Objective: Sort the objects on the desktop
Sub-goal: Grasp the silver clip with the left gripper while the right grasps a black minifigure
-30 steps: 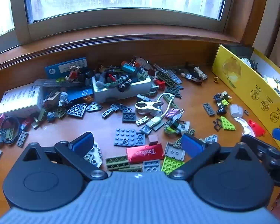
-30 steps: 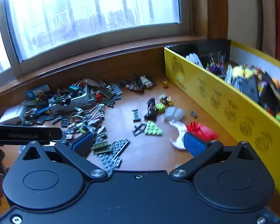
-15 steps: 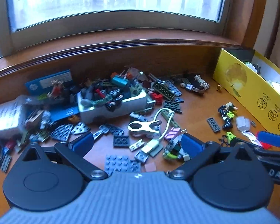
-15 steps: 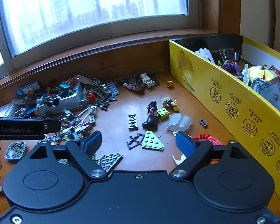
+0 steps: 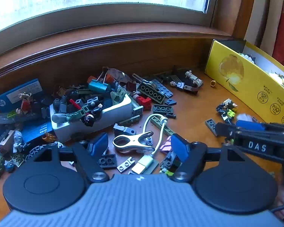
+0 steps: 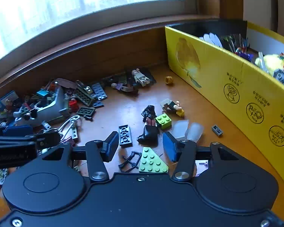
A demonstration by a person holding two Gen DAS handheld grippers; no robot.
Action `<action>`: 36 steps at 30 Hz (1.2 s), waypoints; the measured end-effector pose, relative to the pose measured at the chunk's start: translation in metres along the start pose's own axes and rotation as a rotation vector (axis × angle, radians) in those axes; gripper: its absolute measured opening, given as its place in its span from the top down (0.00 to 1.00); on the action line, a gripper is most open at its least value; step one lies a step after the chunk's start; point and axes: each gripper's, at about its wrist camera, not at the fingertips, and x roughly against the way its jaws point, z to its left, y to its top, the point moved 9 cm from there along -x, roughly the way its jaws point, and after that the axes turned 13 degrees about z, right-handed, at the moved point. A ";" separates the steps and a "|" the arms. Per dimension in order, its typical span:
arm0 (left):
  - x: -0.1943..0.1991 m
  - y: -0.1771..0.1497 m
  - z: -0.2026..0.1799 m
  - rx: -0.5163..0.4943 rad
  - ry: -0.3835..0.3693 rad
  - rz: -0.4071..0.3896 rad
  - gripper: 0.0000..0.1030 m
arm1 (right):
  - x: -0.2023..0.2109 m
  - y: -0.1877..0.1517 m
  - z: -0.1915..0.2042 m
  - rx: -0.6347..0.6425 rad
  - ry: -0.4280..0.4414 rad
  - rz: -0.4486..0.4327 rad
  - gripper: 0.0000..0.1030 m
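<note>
Now both claws are closing on nothing: left claw, right claw; one yellow box.

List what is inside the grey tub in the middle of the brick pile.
The grey tub holds loose pieces piled above its rim: a black-haired minifigure head, a thin red bar, grey cylinders and a green strip. Whatever lies beneath them is covered.

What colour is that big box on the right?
The box is yellow with black round stamps on its side; the right wrist view shows it best.
</note>
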 end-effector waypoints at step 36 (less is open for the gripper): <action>0.058 0.001 -0.028 -0.104 -0.102 -0.123 0.47 | 0.081 -0.010 0.005 -0.028 -0.051 -0.153 0.78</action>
